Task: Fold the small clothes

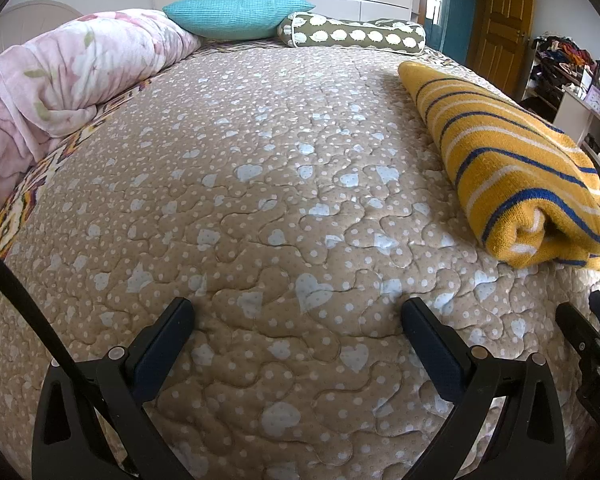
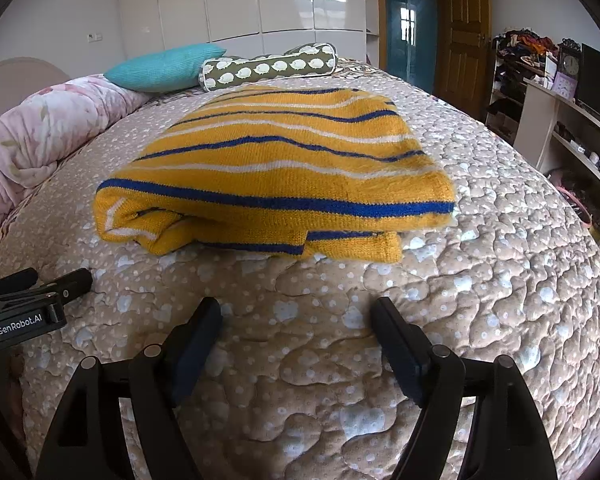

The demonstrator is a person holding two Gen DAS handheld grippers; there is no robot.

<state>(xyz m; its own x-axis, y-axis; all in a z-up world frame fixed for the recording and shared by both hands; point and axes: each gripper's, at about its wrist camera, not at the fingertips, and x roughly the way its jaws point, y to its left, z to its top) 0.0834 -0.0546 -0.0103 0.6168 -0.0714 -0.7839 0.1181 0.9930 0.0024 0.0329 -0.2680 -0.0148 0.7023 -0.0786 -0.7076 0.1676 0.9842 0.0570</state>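
A yellow knit sweater [image 2: 276, 172] with blue and white stripes lies folded on the beige quilted bedspread [image 2: 480, 280]. It also shows at the right of the left wrist view [image 1: 516, 160]. My right gripper [image 2: 296, 312] is open and empty, low over the quilt just in front of the sweater's near edge. My left gripper [image 1: 298, 312] is open and empty over bare quilt [image 1: 260, 200], to the left of the sweater. The left gripper's fingers [image 2: 74, 282] show at the left edge of the right wrist view. The right gripper's fingers [image 1: 580, 324] show at the right edge of the left wrist view.
A rolled pink floral duvet [image 1: 60, 80] lies along the bed's left side. A teal pillow [image 1: 236, 14] and an olive bolster [image 1: 352, 34] sit at the head. Shelves with clutter [image 2: 572, 128] and a wooden door [image 2: 464, 32] stand to the right.
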